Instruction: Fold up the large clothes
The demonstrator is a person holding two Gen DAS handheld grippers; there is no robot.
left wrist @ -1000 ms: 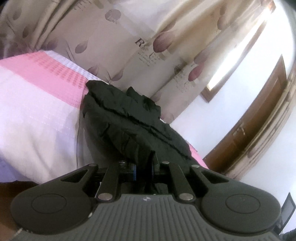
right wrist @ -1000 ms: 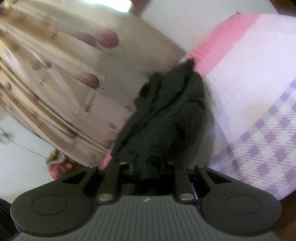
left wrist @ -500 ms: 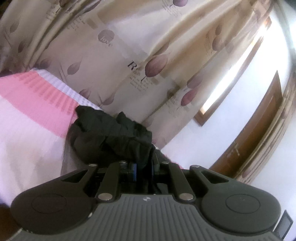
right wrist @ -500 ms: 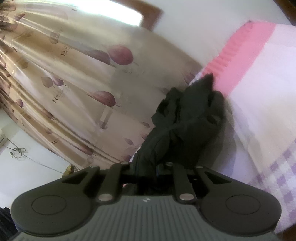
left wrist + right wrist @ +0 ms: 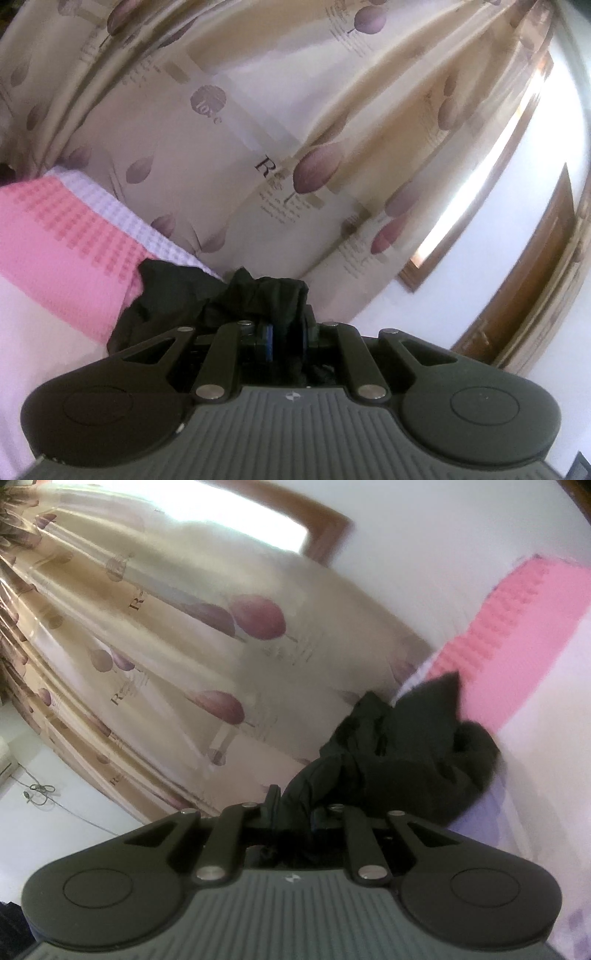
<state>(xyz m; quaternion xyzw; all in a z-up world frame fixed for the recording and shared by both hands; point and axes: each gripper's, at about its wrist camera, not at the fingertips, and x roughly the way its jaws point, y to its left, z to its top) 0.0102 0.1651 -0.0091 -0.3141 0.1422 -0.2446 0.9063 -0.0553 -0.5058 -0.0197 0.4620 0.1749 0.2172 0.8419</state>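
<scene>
Garment (image 5: pixel 255 295) is pinched in both the left hand-held gripper (image 5: pixel 287 338) and the right hand-held gripper (image 5: pixel 293 818), bunched over the bed (image 5: pixel 55 236). Lift evenly (no yanking) so it hangs flat before folding.

Left gripper (image 5: pixel 287 341) and right gripper (image 5: pixel 293 814) both point roughly level, jaws clamped on dark fabric.

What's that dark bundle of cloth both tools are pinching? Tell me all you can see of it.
The black garment looks like soft, matte fabric, crumpled into folds; its type cannot be told. The left gripper and the right gripper each clamp an edge of it. The rest sags away from the jaws, bunched, towards the pink and white bedcover, in front of a beige leaf-print curtain.
</scene>
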